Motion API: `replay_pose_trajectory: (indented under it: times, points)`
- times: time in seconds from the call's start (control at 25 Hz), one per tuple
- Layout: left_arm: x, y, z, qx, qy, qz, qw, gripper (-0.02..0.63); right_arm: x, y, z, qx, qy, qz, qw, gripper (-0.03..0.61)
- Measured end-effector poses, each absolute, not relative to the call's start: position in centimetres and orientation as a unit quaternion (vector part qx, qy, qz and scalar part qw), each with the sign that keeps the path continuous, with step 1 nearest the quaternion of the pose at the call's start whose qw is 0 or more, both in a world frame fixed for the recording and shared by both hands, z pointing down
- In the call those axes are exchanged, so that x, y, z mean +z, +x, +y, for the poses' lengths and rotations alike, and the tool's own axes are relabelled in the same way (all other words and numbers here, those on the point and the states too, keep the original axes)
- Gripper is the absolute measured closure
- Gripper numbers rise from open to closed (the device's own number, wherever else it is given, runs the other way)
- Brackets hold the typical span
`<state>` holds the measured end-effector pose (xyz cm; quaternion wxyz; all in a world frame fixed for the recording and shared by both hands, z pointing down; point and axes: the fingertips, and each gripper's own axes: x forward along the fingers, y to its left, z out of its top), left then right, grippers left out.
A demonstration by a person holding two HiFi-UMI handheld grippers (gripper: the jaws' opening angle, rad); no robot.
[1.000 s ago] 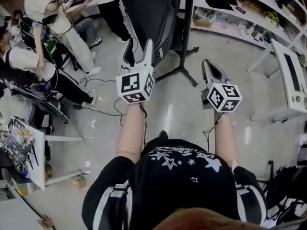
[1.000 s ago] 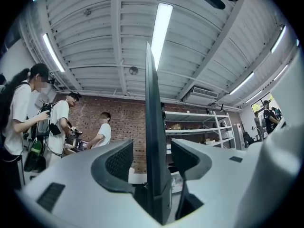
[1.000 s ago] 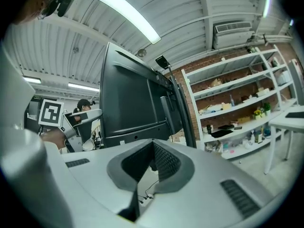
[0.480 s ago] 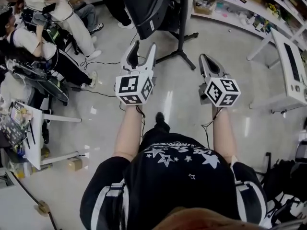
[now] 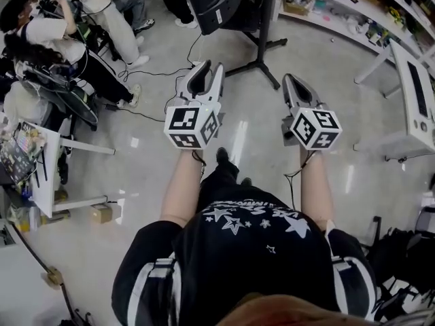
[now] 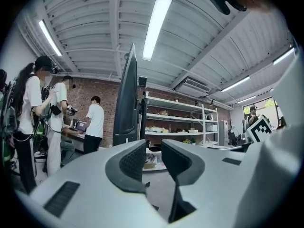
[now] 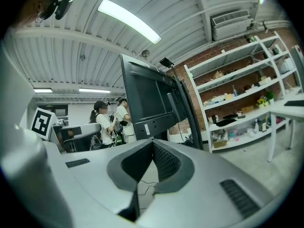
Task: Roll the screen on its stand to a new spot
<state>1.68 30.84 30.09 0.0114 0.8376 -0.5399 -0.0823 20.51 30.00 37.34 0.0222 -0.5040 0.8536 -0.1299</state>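
The big black screen (image 5: 212, 0) hangs on a black pole stand (image 5: 266, 19) with splayed feet (image 5: 262, 63) at the top of the head view. Both grippers are held over bare floor, short of it and touching nothing. My left gripper (image 5: 207, 68) points at the screen's lower edge; its jaws are closing, a narrow gap remains and nothing is between them. The left gripper view shows the screen (image 6: 127, 103) edge-on beyond the gripper (image 6: 153, 147). My right gripper (image 5: 289, 80) is shut and empty, with the screen (image 7: 149, 96) ahead of its tips (image 7: 153, 143).
Several people (image 5: 75, 39) stand and sit with gear at the upper left. Cables (image 5: 146, 73) trail over the floor there. A white table (image 5: 51, 182) is at the left, shelving (image 5: 340, 12) at the upper right, a white desk (image 5: 414, 94) at the right, bags (image 5: 401, 263) at the lower right.
Both grippers and I have backed away from the screen, which now sits higher in the head view. The left gripper's jaws have narrowed.
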Motion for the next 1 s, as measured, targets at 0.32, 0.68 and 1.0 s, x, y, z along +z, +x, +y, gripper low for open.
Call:
replay_pose_trajectory:
  times: [0.32, 0.68, 1.0]
  points:
    - [29.8, 1.6, 31.7, -0.081, 0.835, -0.544, -0.002, 0.602, 37.3, 20.3, 31.1, -0.123, -0.506, 0.854, 0.022, 0.572]
    - [28.2, 0.1, 31.9, -0.081, 0.842, -0.533, -0.006, 0.603, 35.3, 17.7, 31.1, -0.109, -0.499, 0.859, 0.029, 0.572]
    - [27.7, -2.1, 32.7, -0.085, 0.844, -0.53, -0.008, 0.604, 33.9, 13.9, 32.0, -0.076, -0.484, 0.871, 0.032, 0.572]
